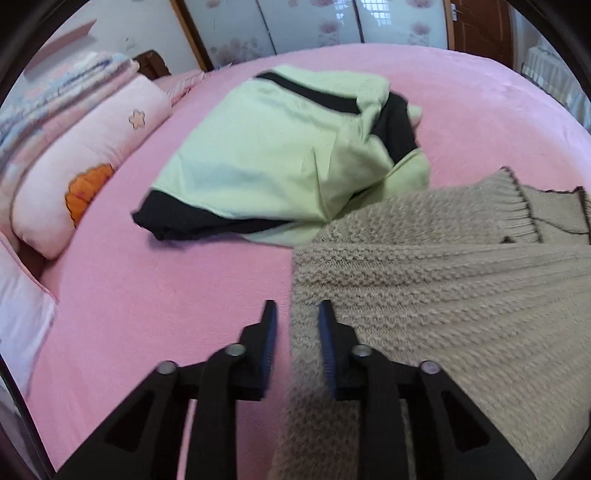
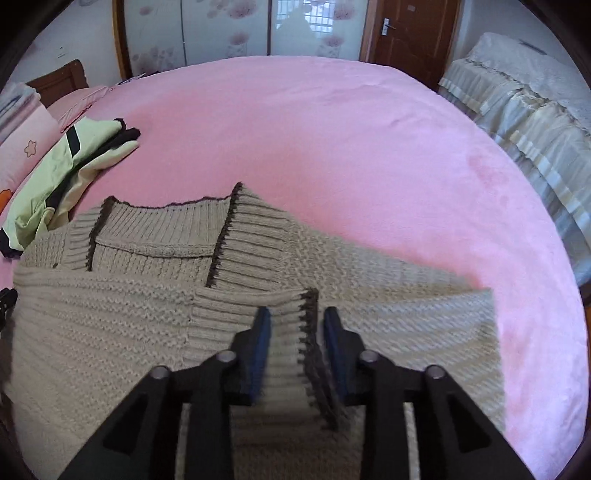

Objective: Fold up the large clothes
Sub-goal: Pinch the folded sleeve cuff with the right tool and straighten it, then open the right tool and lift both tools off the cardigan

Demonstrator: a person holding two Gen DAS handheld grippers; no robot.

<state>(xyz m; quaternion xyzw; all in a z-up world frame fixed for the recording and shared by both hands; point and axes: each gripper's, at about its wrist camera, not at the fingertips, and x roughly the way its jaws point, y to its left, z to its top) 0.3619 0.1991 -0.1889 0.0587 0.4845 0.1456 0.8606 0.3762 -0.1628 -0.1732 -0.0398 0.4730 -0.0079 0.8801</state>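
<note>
Item 1: beige knit sweater point(image 2: 147, 332), chunky ribbed knit with dark brown edging at cuffs and hem. Lies spread on the near part of the pink bed point(image 2: 351, 147); sleeves laid across the body, ribbed cuffs pointing far.

Item 2: left claw point(image 1: 297, 314), black with blue pads. Jaws stand partly apart; the left edge of the sweater point(image 1: 443, 314) runs up between them. Whether the pads press the knit cannot be told.

Item 3: right claw point(image 2: 297, 317), same make. Jaws partly apart, with a ribbed, brown-edged cuff point(image 2: 291, 332) lying between them; contact with the pads cannot be told.

Item 4: light green garment point(image 1: 280, 155) with black bands, loosely folded, far and left of the sweater, its near edge touching or just under the knit.

Item 5: pink pillow point(image 1: 85, 162) with flower and orange motif, at the left edge of the bed; striped folded bedding point(image 1: 55, 88) beside it.

Item 6: sliding wardrobe doors point(image 2: 221, 29) with pink floral print, far wall; brown wooden door point(image 2: 410, 37) to their right.

Item 7: pale covered furniture point(image 2: 524, 96), far right.

Legible writing, brands, labels: none readable.
</note>
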